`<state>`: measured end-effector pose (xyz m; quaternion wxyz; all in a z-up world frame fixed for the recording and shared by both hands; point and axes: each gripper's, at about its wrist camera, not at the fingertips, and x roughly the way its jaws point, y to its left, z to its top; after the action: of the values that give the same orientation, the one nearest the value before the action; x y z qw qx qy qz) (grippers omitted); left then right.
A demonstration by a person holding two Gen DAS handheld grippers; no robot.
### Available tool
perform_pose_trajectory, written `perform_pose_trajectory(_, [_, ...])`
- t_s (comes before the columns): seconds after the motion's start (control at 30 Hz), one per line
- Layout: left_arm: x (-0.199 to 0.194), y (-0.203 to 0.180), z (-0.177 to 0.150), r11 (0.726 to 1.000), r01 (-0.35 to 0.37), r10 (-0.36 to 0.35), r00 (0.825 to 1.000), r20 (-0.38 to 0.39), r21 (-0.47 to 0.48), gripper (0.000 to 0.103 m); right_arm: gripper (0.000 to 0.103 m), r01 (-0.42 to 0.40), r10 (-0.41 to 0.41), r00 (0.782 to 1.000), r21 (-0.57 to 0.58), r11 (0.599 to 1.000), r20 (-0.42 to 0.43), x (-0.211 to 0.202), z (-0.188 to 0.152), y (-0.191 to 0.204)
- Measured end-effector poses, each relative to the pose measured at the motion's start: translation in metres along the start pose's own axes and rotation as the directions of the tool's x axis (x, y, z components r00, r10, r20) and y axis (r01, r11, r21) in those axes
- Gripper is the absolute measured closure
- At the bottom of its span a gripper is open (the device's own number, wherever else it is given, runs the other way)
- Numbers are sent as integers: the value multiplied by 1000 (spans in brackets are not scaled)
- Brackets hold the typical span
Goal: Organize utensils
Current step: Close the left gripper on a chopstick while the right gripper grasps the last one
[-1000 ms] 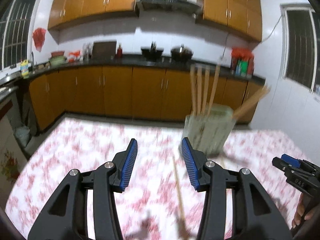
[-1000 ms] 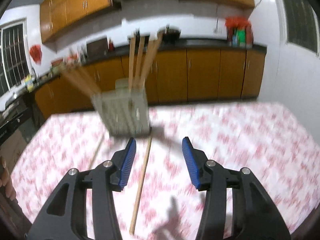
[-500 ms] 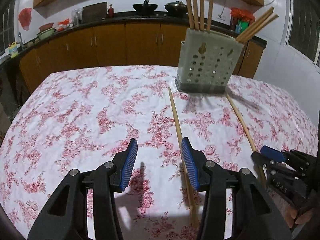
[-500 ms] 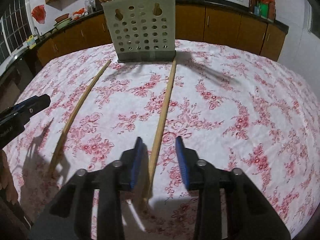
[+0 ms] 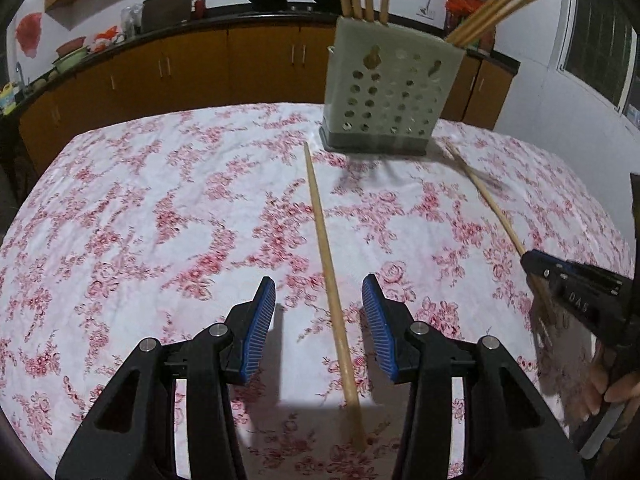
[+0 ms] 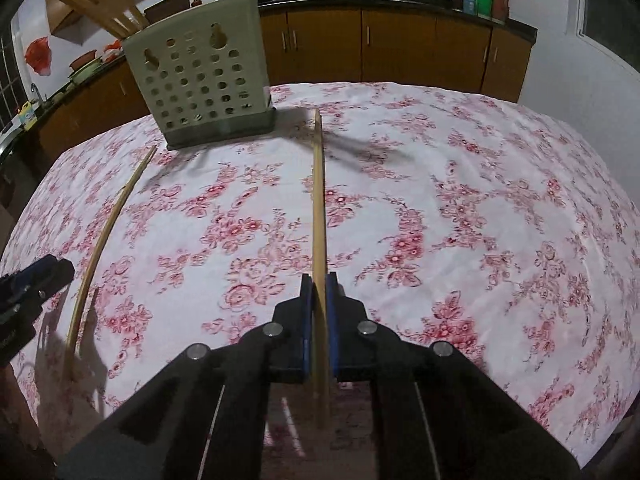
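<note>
A pale perforated utensil holder (image 5: 386, 92) (image 6: 200, 80) stands at the far side of the table with several wooden chopsticks upright in it. Two loose chopsticks lie on the cloth. My left gripper (image 5: 319, 320) is open, low over the table. The left chopstick (image 5: 322, 232) lies between its blue pads (image 5: 260, 320), touching neither. My right gripper (image 6: 319, 292) is shut on the near part of the right chopstick (image 6: 318, 200). In the left wrist view that chopstick (image 5: 484, 196) runs to the right gripper (image 5: 530, 258). The right wrist view shows the left chopstick (image 6: 106, 236) beside the left gripper (image 6: 44, 272).
The table carries a white cloth with red flowers (image 5: 160, 220). Orange kitchen cabinets (image 6: 400, 48) and a dark counter with pans stand behind it. A white wall (image 5: 560, 92) is at the right. A person's hand (image 5: 608, 392) holds the right gripper.
Both grippers have sunk and tilted down toward the table. The right jaws have closed on the right chopstick. The left jaws stay open and now straddle the left chopstick.
</note>
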<state>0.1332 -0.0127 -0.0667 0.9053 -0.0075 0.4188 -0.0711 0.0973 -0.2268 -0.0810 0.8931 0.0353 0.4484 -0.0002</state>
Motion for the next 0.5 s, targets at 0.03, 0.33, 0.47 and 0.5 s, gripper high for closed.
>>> perform_pose_trajectory(0.03, [1,-2,0,1000,-4,4,1000,-6,5,60,95,-1,1,1000,-1,1000,0,0,0,0])
perform_pose_trajectory(0.33, [18,-5,-1,997,-61,64,996,-56,42,95,94,-6,6,1000,-16,1000,0,2,1,2])
perform_pose_trajectory(0.47, [24,13,7,995,-94,95,994,-59,12,95,95,-7,7,1000,-23,1000,1,3,4,4])
perform_pose_trajectory(0.5, [26,18,10,994,-106,106,993,-58,6,95,95,-4,4,1000,-27,1000,1,5,5,5])
